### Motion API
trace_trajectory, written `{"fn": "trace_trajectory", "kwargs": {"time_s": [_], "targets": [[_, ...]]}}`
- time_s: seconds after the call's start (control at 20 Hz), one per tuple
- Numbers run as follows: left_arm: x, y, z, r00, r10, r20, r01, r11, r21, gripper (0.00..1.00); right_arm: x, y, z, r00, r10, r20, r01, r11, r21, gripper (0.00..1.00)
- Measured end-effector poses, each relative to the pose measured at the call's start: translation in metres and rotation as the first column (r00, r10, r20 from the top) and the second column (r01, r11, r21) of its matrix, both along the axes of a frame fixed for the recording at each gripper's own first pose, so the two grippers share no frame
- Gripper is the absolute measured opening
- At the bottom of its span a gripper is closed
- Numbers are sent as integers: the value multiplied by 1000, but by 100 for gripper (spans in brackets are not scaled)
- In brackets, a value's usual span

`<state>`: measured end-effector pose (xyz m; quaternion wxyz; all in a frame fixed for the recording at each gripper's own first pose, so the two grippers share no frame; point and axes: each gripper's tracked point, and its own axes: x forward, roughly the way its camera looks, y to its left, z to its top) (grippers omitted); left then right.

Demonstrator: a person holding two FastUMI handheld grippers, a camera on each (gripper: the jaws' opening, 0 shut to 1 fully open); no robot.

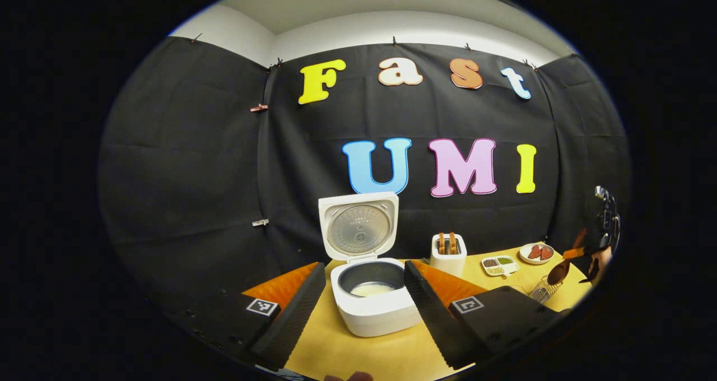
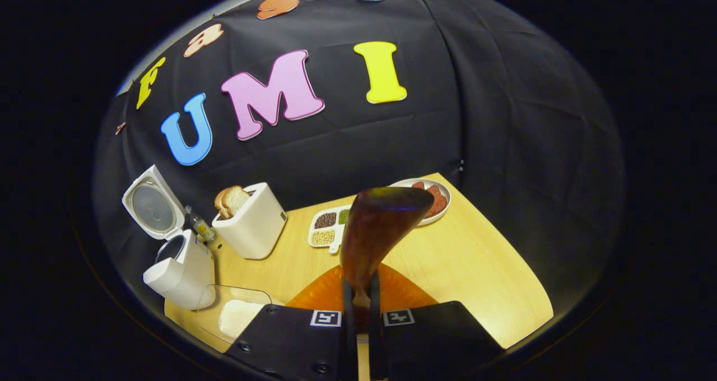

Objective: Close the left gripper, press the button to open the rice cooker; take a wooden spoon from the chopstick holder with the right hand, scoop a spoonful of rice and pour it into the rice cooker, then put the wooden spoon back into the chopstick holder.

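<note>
Rice cooker (image 1: 374,297): on the wooden table (image 1: 364,353), lid (image 1: 358,227) standing upright and open, white rice lying in the bottom of the inner pot (image 1: 372,283). In the right gripper view the cooker (image 2: 182,272) sits at the table's far left edge, lid (image 2: 152,204) tipped back.

Wooden spoon (image 2: 376,235): pinched by its handle in the right gripper (image 2: 359,308); both fingers are pressed close on the handle, and the bowl rises up and forward from them. Whether the bowl carries rice cannot be told from this side. In the left gripper view the spoon (image 1: 562,268) hangs at the far right over the table, bowl down, above a wire chopstick holder (image 1: 542,290); the right gripper (image 1: 588,256) holding it sits at the edge of view, too small to read.

Left gripper (image 1: 364,291): fingers spread wide, one on each side of the cooker, apart from it, holding nothing.

Clear rice container (image 2: 235,314): just beside the cooker at the near table edge, white rice inside.

Around it: white toaster (image 2: 251,219) with bread slices, right of the cooker; a divided dish of grains (image 2: 327,227); a plate (image 2: 434,199) with reddish pieces near the back wall.
</note>
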<state>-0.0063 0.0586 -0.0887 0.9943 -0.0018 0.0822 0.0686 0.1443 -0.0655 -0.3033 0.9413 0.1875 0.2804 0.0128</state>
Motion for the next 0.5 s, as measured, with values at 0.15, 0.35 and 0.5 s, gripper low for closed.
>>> {"fn": "trace_trajectory", "kwargs": {"time_s": [0.15,0.35,0.5], "targets": [[-7,22,-5,1000,-18,11,18,1000,-4,97,-10,25,43,997,21,72,-22,999,23,12],[-12,41,-7,999,-28,20,28,1000,-4,97,-25,81,76,988,102,120,-109,993,54,12],[-13,45,-8,999,-50,19,50,999,-13,97,-34,124,78,975,183,124,-190,981,48,12]]}}
